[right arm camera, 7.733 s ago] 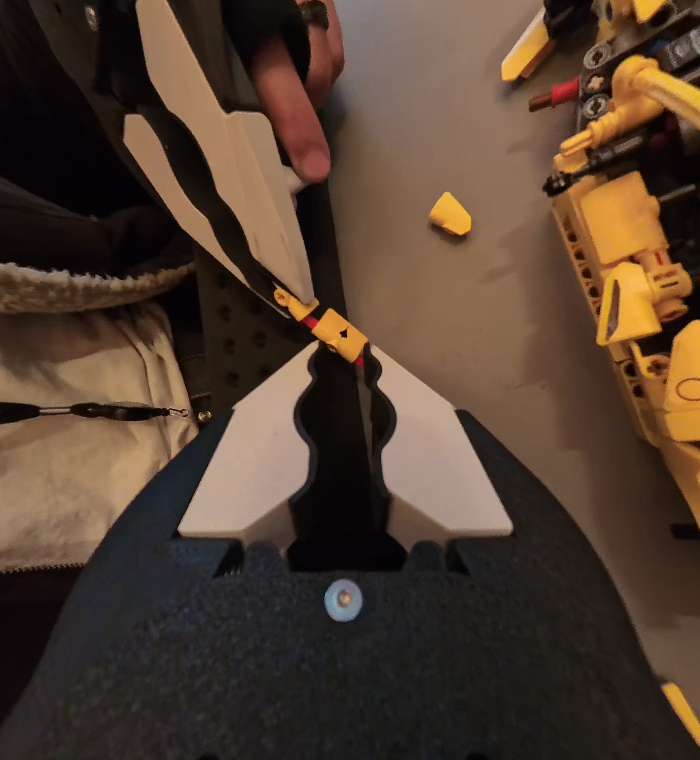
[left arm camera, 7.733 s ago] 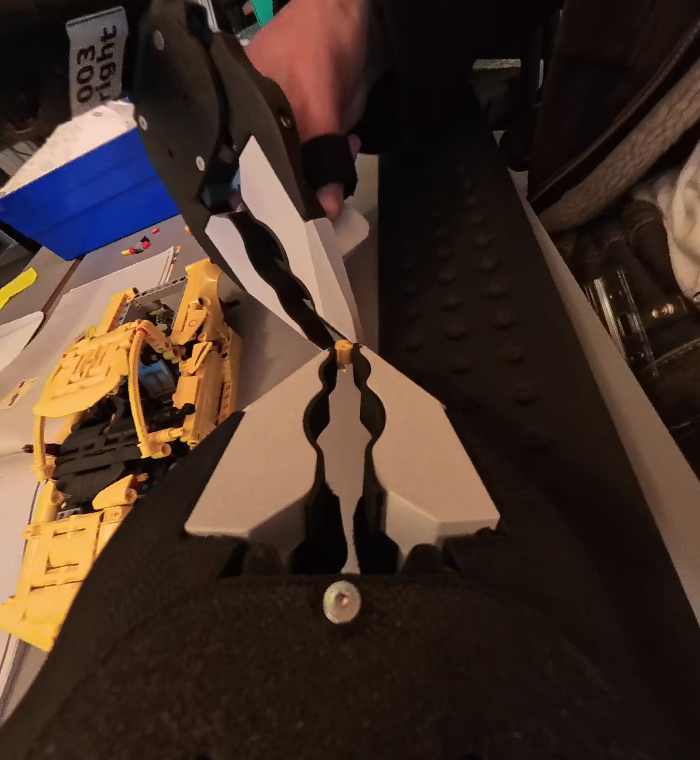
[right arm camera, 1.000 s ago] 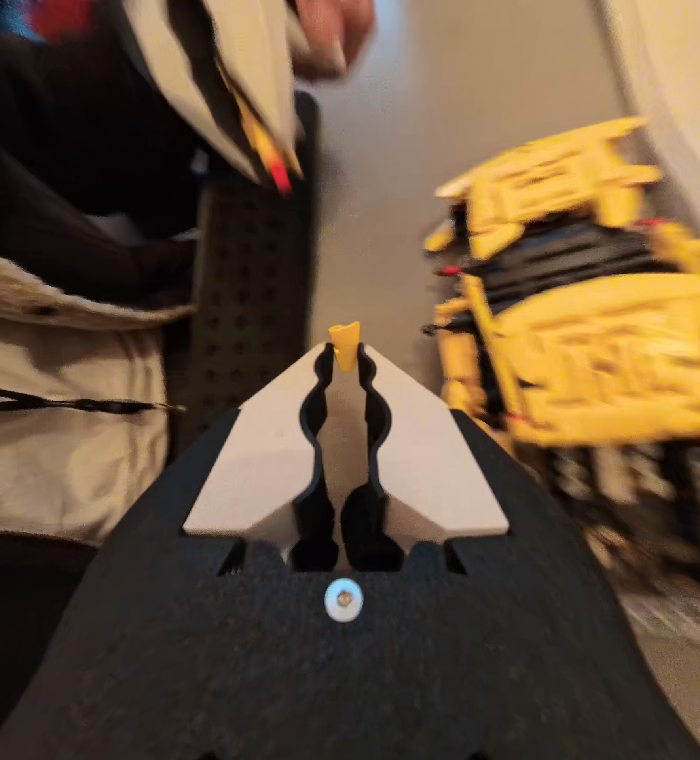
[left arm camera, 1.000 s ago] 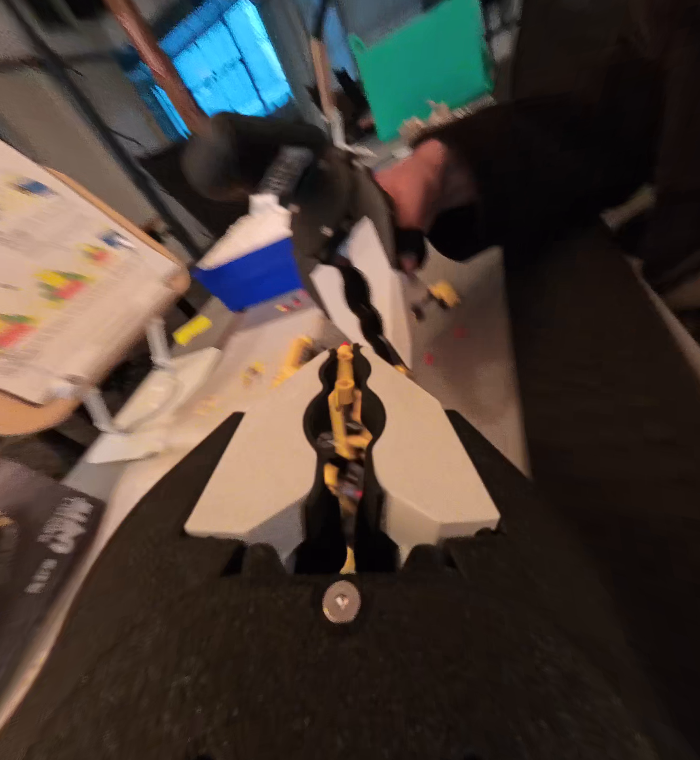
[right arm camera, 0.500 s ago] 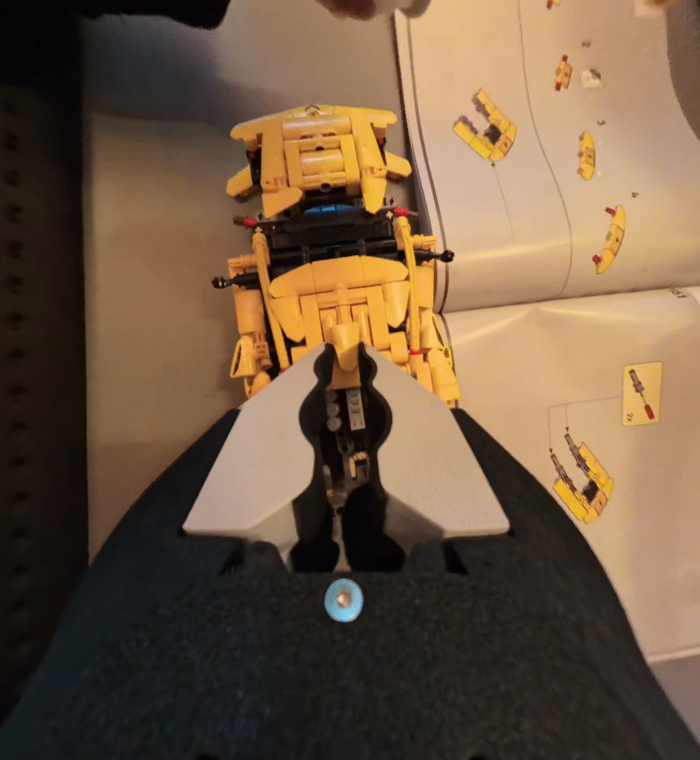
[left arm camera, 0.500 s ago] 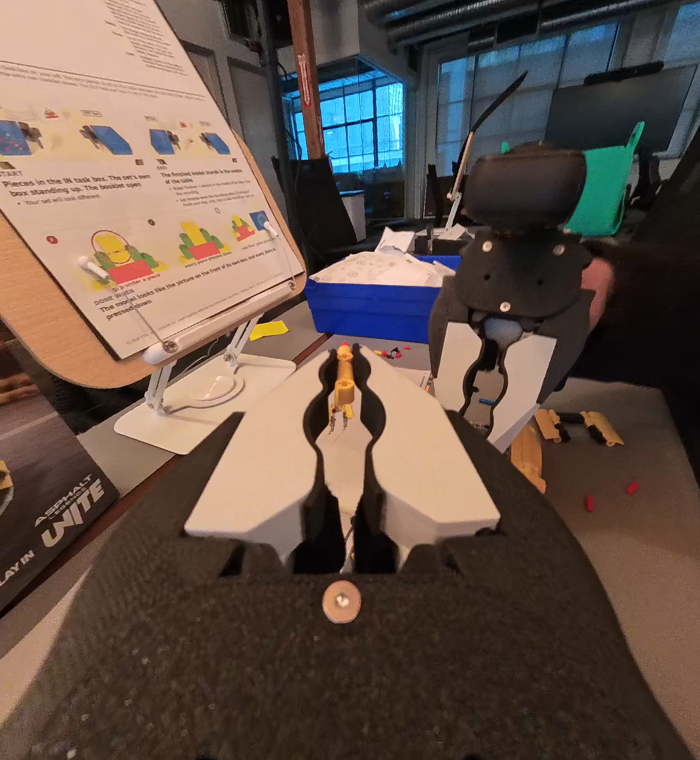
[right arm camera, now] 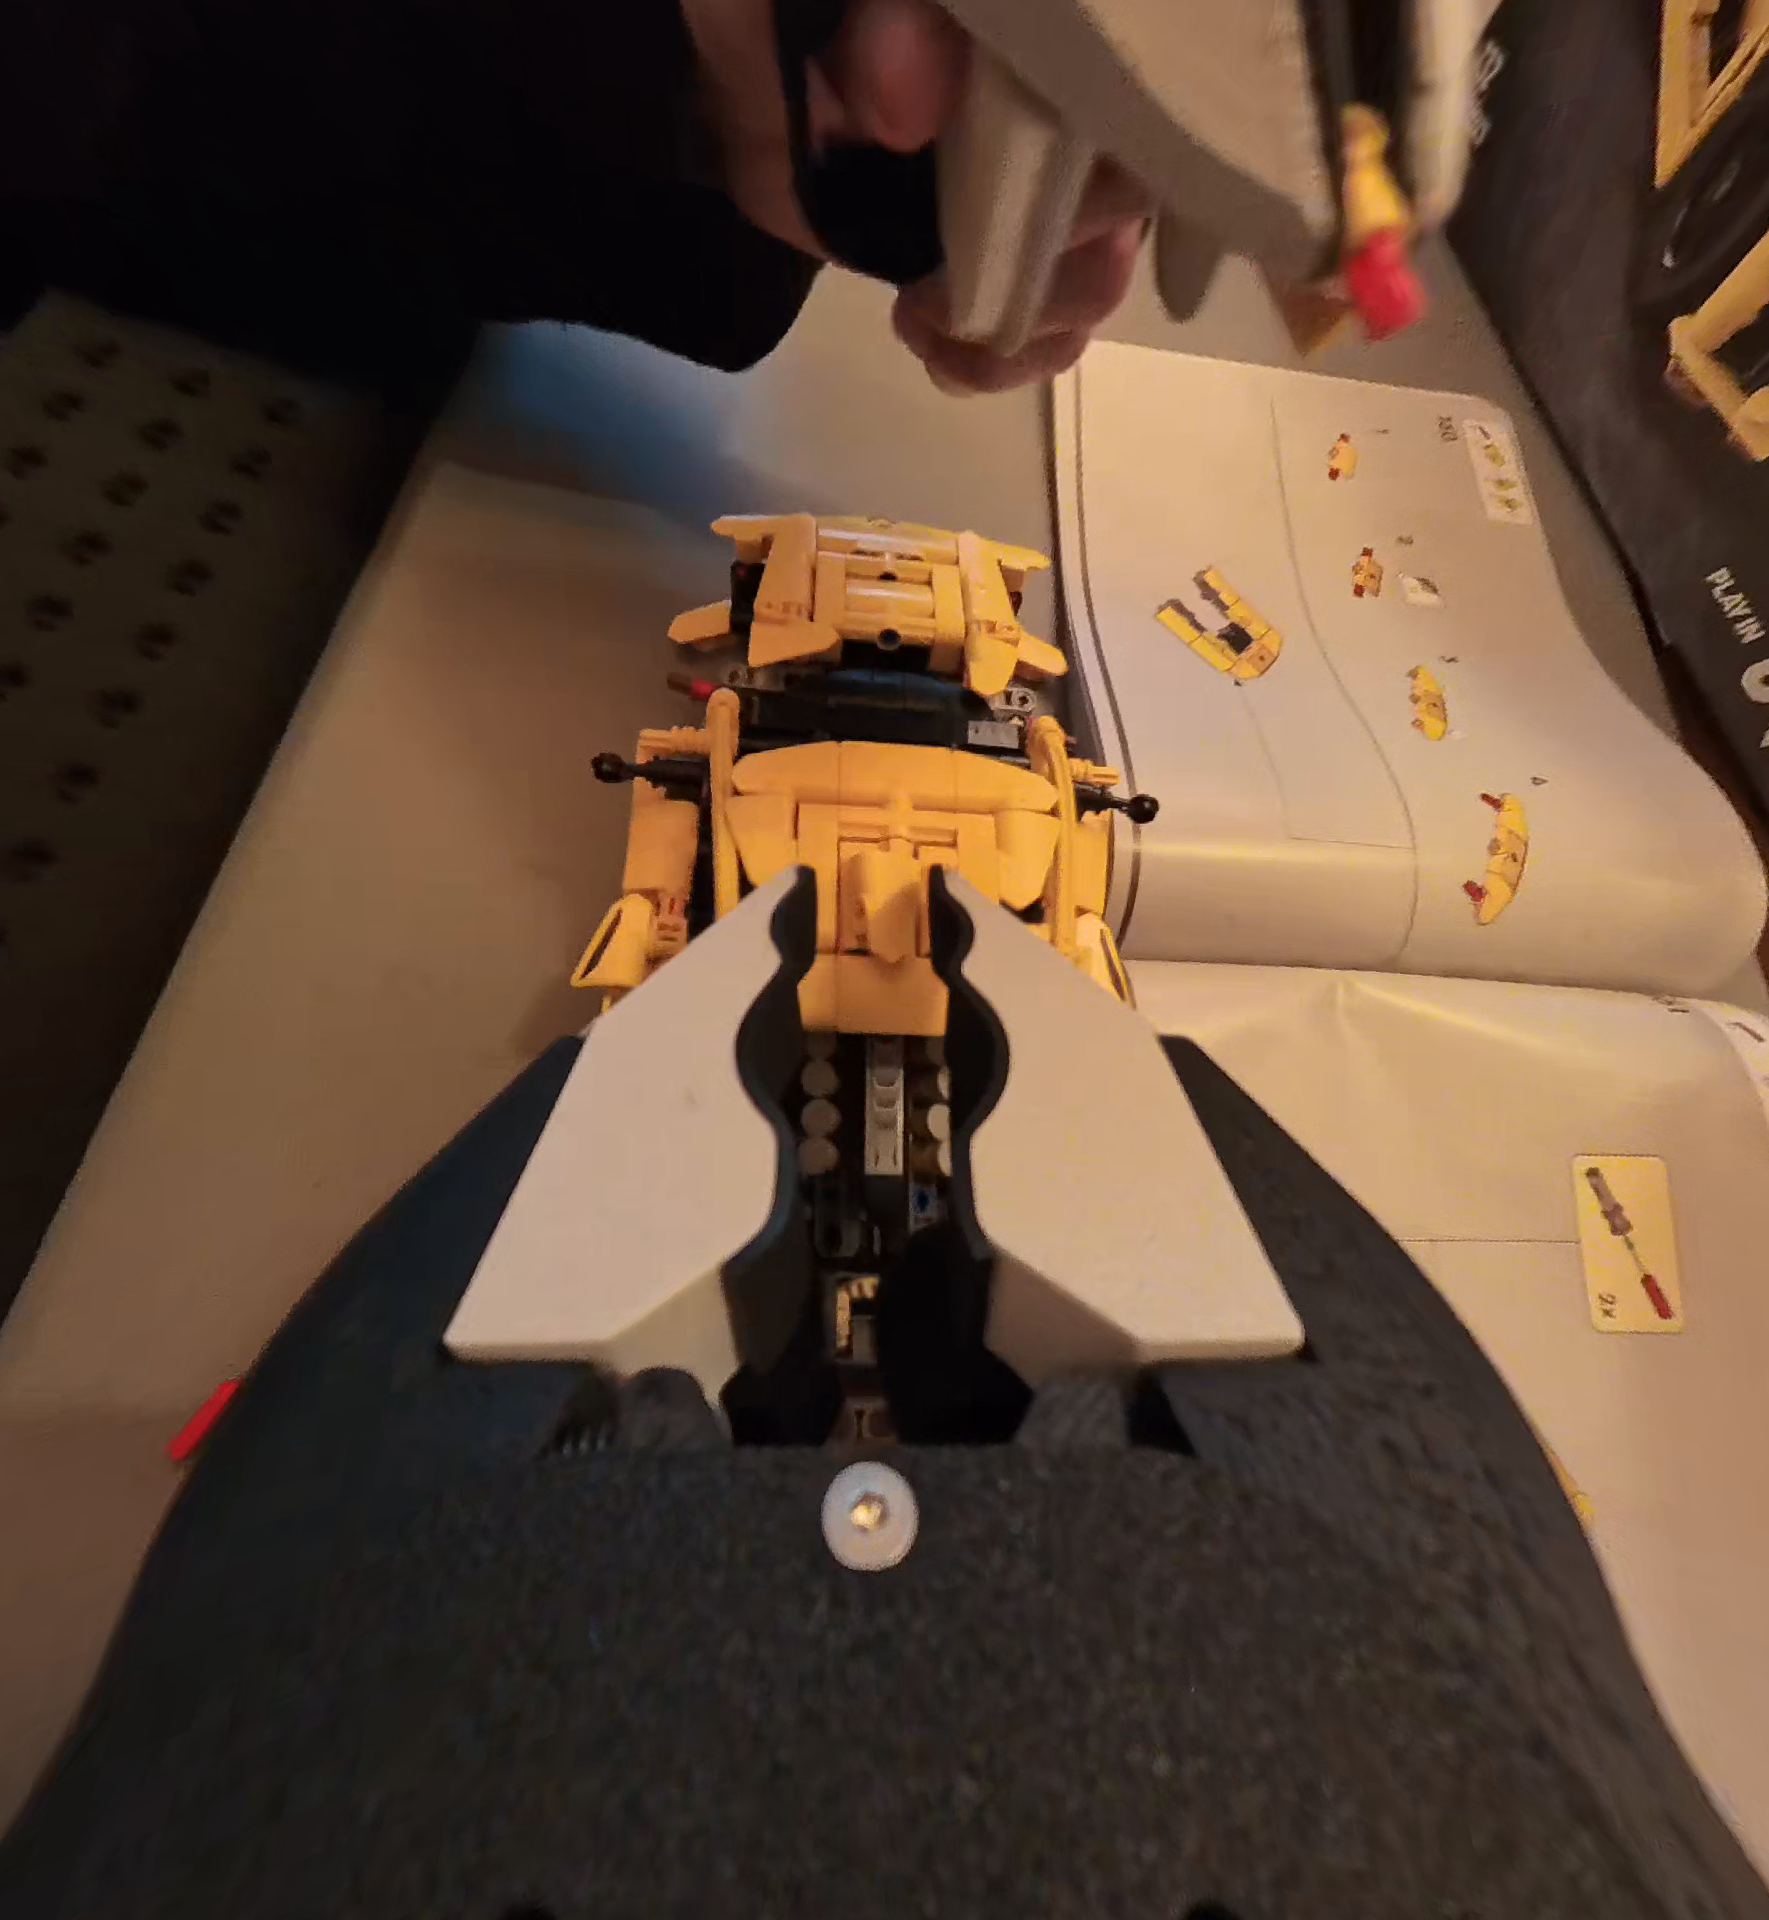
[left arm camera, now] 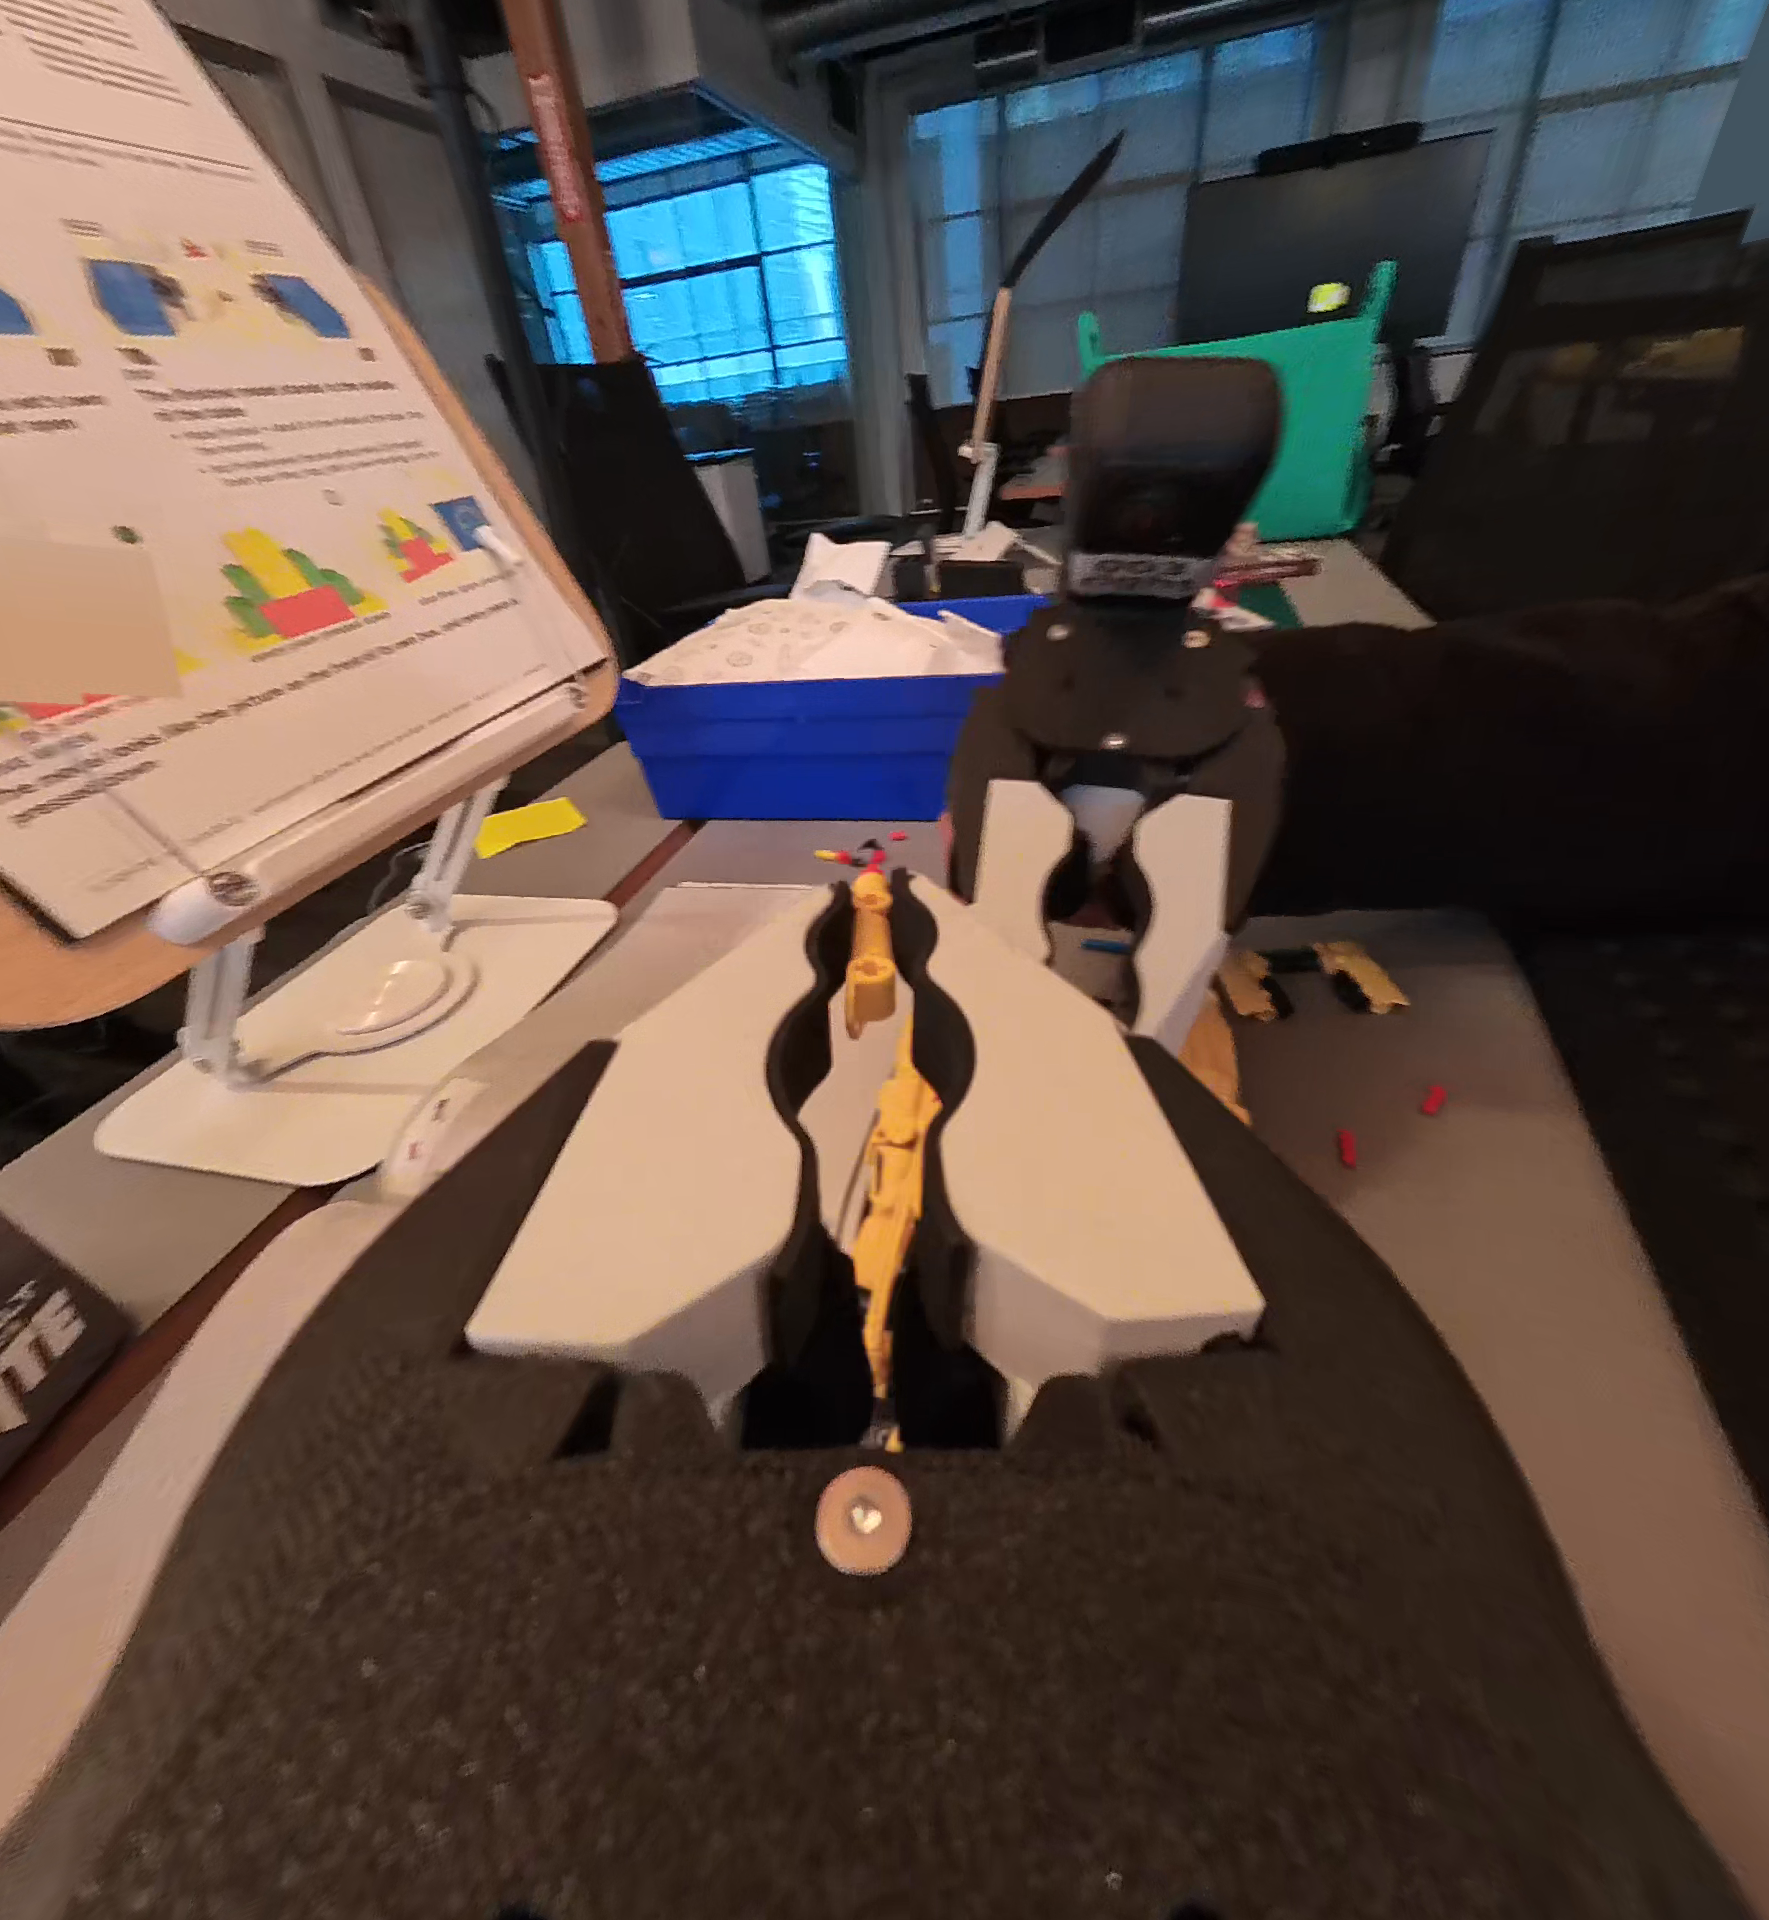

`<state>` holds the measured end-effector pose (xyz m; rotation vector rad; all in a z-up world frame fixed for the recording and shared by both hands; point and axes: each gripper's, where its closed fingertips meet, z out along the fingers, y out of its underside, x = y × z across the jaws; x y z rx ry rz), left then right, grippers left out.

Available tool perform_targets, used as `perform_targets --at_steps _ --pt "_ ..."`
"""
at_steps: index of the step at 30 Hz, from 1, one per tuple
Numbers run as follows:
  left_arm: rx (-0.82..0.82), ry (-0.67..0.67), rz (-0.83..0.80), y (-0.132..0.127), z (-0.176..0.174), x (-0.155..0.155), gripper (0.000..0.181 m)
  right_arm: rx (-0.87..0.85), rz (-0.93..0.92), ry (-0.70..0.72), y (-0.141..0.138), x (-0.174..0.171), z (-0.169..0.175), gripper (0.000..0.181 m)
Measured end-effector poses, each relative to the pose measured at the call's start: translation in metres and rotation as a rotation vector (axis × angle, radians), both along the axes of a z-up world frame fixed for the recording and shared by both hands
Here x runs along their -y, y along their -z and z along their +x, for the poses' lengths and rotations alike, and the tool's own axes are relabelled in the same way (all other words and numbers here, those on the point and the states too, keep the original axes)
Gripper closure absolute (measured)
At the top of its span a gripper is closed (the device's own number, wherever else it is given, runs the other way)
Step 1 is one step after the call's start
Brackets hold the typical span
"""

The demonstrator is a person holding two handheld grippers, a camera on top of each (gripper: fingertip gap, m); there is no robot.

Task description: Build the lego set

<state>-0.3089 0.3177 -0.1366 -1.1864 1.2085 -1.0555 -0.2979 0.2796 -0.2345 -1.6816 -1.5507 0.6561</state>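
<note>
Two wrist-camera views over a grey tabletop (right arm camera: 360, 1039).

Left hand-held gripper (left arm camera: 872, 896): pressed together on a thin yellow connector assembly (left arm camera: 869, 971) with a red tip, held up in the air and aimed across the tabletop. In the right wrist view, seen at top right with its yellow-and-red piece poking out, well above the open instruction booklet (right arm camera: 1379, 727).

Right hand-held gripper (right arm camera: 869, 883): jaws slightly spread, a small yellow wedge piece (right arm camera: 885, 904) between the tips. Cannot tell whether the wedge is pinched or loose. Directly beneath and beyond, a part-built yellow lego car (right arm camera: 859, 707), lying lengthwise just left of the booklet.

Farther off in the left wrist view: a blue bin (left arm camera: 797, 748) of paper bags, a tilted instruction board (left arm camera: 236, 520) on a white stand at left, small red pins (left arm camera: 1389, 1122) scattered at right.

Likely risks: the wedge slipping from a loose hold and dropping into the car's open frame; the thin assembly twisting or pulling apart if pressed in at an angle; the car sliding on the smooth tabletop under a push with nothing bracing it.
</note>
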Motion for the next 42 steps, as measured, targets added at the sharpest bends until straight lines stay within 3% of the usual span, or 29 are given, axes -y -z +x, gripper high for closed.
perform_targets --at_steps 7,9,13,20,33,42 --pt "-0.072 0.199 0.067 0.015 0.001 0.036 0.175 -0.101 -0.114 -0.002 0.001 -0.002 0.0 0.17" --pt "-0.096 0.217 0.091 0.021 0.002 0.04 0.175 -0.097 -0.253 0.05 0.0 -0.005 0.003 0.171" --pt "-0.147 0.232 0.139 0.031 0.004 0.045 0.174 -0.23 -0.41 -0.007 -0.033 0.008 0.003 0.173" --pt "-0.17 0.305 0.169 0.034 0.008 0.064 0.174 -0.256 -0.469 -0.078 -0.054 0.027 -0.001 0.174" --pt "-0.226 0.363 0.137 0.044 0.01 0.075 0.174 -0.175 -0.486 -0.101 -0.042 0.037 -0.001 0.174" --pt "-0.303 0.315 0.027 0.055 0.012 0.065 0.174 -0.034 -0.277 -0.013 -0.03 0.024 0.0 0.175"
